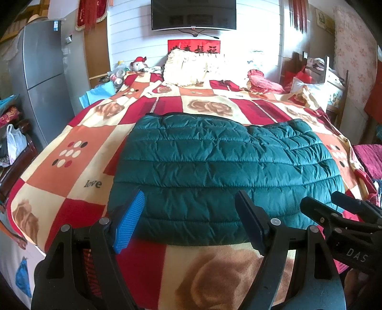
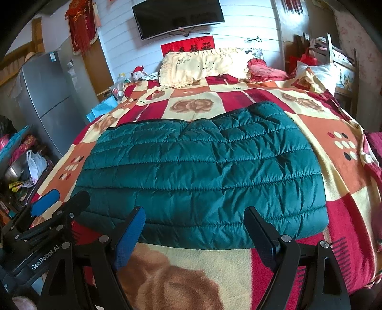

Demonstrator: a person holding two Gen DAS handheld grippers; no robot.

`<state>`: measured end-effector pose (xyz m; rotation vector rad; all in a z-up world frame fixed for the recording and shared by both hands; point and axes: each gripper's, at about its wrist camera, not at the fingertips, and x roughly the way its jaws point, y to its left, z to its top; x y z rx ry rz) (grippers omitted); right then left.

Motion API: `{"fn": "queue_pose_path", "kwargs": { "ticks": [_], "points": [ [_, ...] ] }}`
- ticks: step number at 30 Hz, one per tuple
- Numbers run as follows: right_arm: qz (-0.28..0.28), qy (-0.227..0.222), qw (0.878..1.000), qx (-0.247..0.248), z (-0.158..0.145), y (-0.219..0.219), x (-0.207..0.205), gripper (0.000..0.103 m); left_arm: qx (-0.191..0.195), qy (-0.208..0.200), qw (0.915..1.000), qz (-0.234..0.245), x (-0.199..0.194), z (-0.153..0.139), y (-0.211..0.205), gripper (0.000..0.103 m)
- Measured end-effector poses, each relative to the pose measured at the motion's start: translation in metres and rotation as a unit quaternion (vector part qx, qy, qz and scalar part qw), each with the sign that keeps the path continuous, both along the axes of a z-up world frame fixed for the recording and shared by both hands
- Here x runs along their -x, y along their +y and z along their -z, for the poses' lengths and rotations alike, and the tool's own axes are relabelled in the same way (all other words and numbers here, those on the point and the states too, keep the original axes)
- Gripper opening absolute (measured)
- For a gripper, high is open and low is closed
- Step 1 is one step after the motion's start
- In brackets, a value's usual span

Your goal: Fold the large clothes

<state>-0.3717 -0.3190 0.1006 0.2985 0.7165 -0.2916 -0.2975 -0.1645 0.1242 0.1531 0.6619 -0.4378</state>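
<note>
Two hand-held grippers hover side by side over the near edge of a bed, both aimed down and forward at a dark green quilted jacket (image 1: 224, 171). The jacket lies folded into a broad rectangle on a patchwork blanket (image 1: 71, 152) of red, orange and cream squares with rose prints, its near folded edge running across just ahead of both sets of fingers.

In the left wrist view, the left gripper (image 1: 188, 221) stands with its jaws spread wide and nothing between the pads. Its blue-padded finger (image 1: 130, 221) sits over the jacket's near left corner, and its dark finger (image 1: 249, 224) sits over the jacket's near edge further right. Whether the tips touch the fabric cannot be told. The right gripper (image 1: 334, 205) shows at the right edge of this view, just beside the left one, near the jacket's near right corner.

In the right wrist view, the right gripper (image 2: 194, 229) is likewise spread wide and empty, its two fingers framing the middle of the jacket's near edge, with bare blanket directly below them. The left gripper (image 2: 62, 202) appears at the left side here, just beside the jacket's near left corner.

Beyond the jacket, a cream frilled pillow (image 2: 198, 64) and a pink cushion (image 2: 265, 69) lie at the head of the bed, under a wall-mounted television (image 2: 179, 19). A grey refrigerator (image 2: 47, 100) stands to the left.
</note>
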Motion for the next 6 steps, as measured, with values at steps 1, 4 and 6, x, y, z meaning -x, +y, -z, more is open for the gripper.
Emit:
{"fn": "queue_pose_path", "kwargs": {
  "ticks": [1, 4, 6],
  "points": [
    [0.000, 0.001, 1.000, -0.001, 0.0006, -0.0006, -0.0005, 0.083, 0.000, -0.001, 1.0000, -0.001, -0.0002, 0.0006, -0.0002, 0.079],
    [0.001, 0.004, 1.000, -0.003, 0.0029, -0.0035, -0.0022, 0.083, 0.001, 0.003, 1.0000, -0.001, -0.0044, 0.0041, -0.0002, 0.079],
    [0.003, 0.006, 1.000, -0.004, 0.0044, -0.0050, -0.0036, 0.083, 0.005, 0.010, 0.9999, 0.001, -0.0086, 0.0074, 0.0004, 0.079]
  ]
}}
